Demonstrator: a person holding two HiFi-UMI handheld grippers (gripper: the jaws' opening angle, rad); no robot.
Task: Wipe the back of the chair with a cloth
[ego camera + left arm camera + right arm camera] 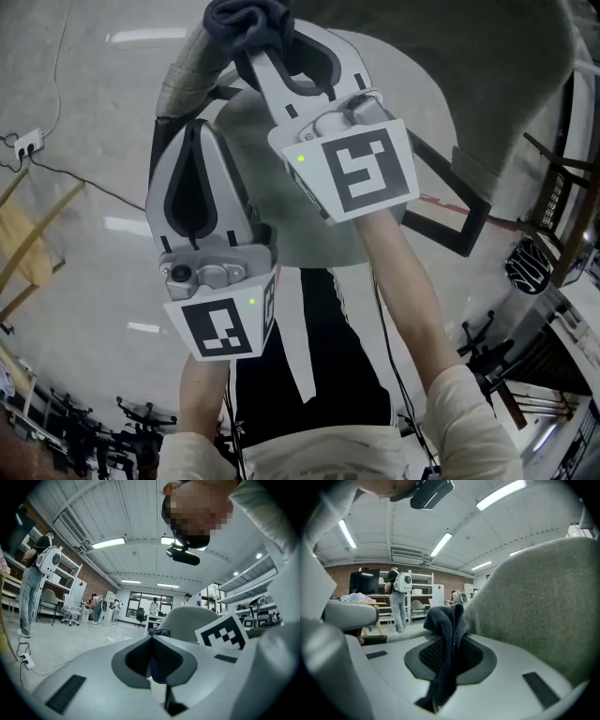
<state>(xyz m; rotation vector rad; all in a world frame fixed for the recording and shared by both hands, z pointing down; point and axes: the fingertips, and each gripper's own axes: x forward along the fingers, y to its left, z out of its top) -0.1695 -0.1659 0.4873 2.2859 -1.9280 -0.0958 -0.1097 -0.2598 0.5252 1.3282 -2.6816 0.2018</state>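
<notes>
The grey fabric chair back [469, 66] fills the head view's upper right and the right side of the right gripper view [543, 606]. A dark cloth [246, 21] bunches at the tips of my right gripper [253, 45], which is shut on it. In the right gripper view the cloth [447, 634] hangs between the jaws and touches the edge of the chair back. My left gripper [199, 129] is lower and to the left, jaws shut with nothing held. In the left gripper view its tips [151, 637] meet, with the chair [187, 620] beyond.
A power strip [26, 142] and its cable lie on the floor at left, near a wooden frame [28, 244]. A black frame [459, 225] lies under the chair at right. People [35, 573] stand by shelves and office chairs farther off.
</notes>
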